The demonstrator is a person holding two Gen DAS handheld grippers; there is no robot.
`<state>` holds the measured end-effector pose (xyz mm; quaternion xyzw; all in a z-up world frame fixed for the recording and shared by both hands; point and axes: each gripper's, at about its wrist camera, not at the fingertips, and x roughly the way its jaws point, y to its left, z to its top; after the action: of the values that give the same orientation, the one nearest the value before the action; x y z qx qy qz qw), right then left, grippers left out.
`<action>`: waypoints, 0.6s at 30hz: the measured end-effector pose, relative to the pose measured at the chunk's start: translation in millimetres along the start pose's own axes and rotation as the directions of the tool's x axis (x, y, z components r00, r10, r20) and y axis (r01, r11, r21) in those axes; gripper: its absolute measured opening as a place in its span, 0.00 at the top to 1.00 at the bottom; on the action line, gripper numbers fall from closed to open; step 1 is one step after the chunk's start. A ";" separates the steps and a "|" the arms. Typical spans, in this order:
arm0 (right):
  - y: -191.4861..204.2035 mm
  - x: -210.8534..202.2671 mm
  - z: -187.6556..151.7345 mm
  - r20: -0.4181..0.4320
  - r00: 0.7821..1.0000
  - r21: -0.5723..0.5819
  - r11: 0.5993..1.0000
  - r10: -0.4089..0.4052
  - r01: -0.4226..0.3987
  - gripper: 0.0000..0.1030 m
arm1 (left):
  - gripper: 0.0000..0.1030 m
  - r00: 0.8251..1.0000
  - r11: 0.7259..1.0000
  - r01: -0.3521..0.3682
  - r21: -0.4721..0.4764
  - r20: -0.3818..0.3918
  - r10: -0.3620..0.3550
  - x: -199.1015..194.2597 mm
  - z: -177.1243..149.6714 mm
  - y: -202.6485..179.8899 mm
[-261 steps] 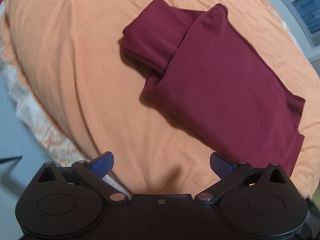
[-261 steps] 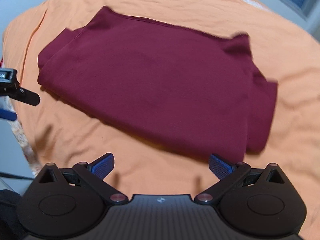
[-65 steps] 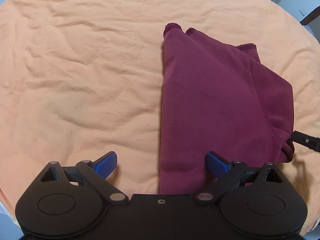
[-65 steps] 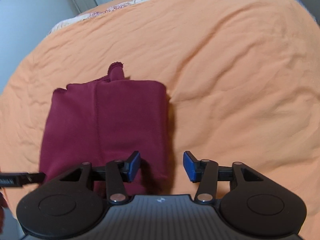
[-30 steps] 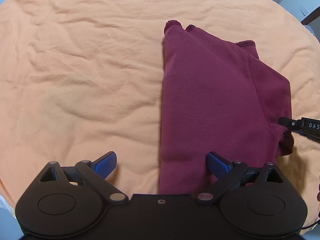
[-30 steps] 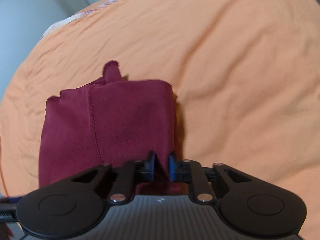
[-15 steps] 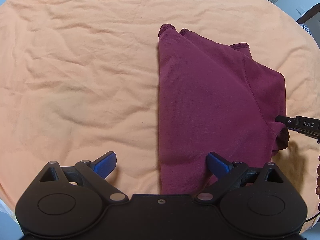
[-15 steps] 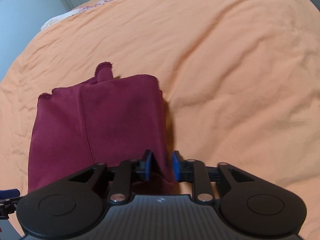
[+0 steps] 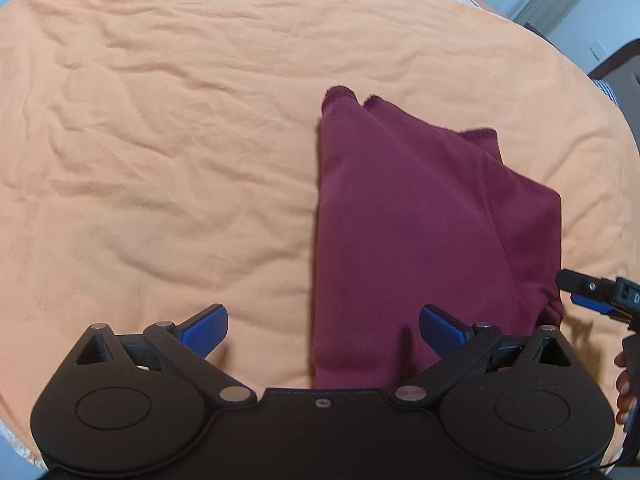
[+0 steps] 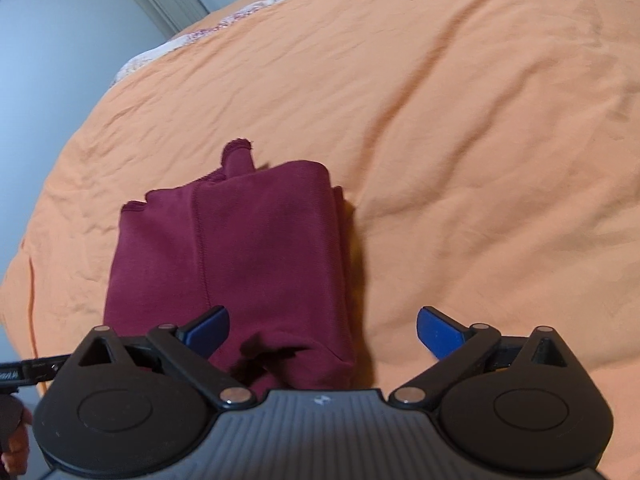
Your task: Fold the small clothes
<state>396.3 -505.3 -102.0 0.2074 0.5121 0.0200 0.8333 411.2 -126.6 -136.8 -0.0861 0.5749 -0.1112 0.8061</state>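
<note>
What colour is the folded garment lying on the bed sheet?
Dark maroon garment, plain with no pattern, on an orange sheet. Clearest in the left wrist view.

left gripper: blue fingers spread wide, gripping nothing | right gripper: also wide apart, nothing held | both hover low, pointing forward, side by side
</note>
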 end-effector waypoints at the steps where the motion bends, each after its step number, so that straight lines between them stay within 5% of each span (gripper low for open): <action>1: 0.2 1.3 2.4 0.002 1.000 0.004 1.000 0.012 -0.012 0.00 | 0.01 1.000 1.000 0.001 -0.004 0.000 -0.001 2.0 3.2 0.9; 9: 0.0 26.4 23.5 -0.005 0.993 0.082 0.990 0.117 -0.116 0.00 | 0.01 1.000 1.000 0.013 0.001 -0.019 -0.013 21.4 25.1 -1.6; 14: -17.3 66.5 22.7 -0.105 0.986 0.244 0.965 0.127 -0.098 0.00 | 0.01 0.998 1.000 -0.015 0.023 -0.065 0.016 41.8 32.1 -7.6; 18: -33.2 77.9 13.2 -0.059 0.987 0.343 0.931 0.152 -0.123 0.00 | 0.01 0.995 0.999 -0.019 0.028 -0.094 0.022 53.0 33.2 -8.6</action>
<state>438.7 -520.8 -174.9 0.3819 0.5268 -0.0013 0.7594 458.6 -149.2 -171.9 -0.0641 0.6115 -0.1146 0.7803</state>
